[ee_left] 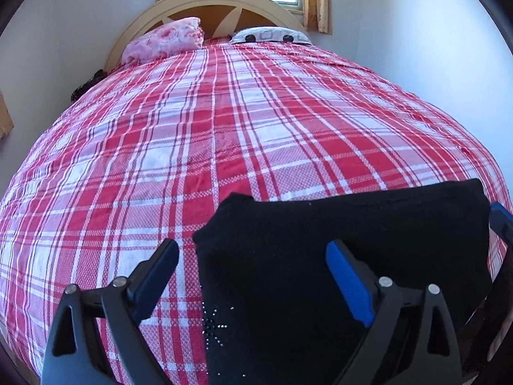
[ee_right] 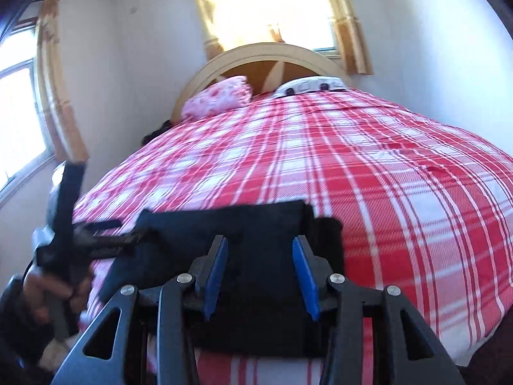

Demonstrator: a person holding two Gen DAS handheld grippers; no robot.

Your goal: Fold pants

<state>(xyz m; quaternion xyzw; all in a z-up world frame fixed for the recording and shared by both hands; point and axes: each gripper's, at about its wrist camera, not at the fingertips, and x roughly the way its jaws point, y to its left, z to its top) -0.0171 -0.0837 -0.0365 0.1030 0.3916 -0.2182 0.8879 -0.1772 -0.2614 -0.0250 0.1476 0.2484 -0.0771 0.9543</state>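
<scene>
A bed [ee_left: 224,122] covered by a red-and-white plaid spread fills most of both views, running up to a curved wooden headboard [ee_left: 205,0] at the top of the frame. Black pants [ee_left: 336,240], folded into a compact block, lie on the spread at the lower right in the left wrist view. A pink floral pillow [ee_left: 166,40] sits upper left against the headboard, a white patterned pillow [ee_left: 272,36] beside it.

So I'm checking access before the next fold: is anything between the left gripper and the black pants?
Nothing visible. The open left gripper hovers directly over the folded black pants on the plaid bedspread.
</scene>
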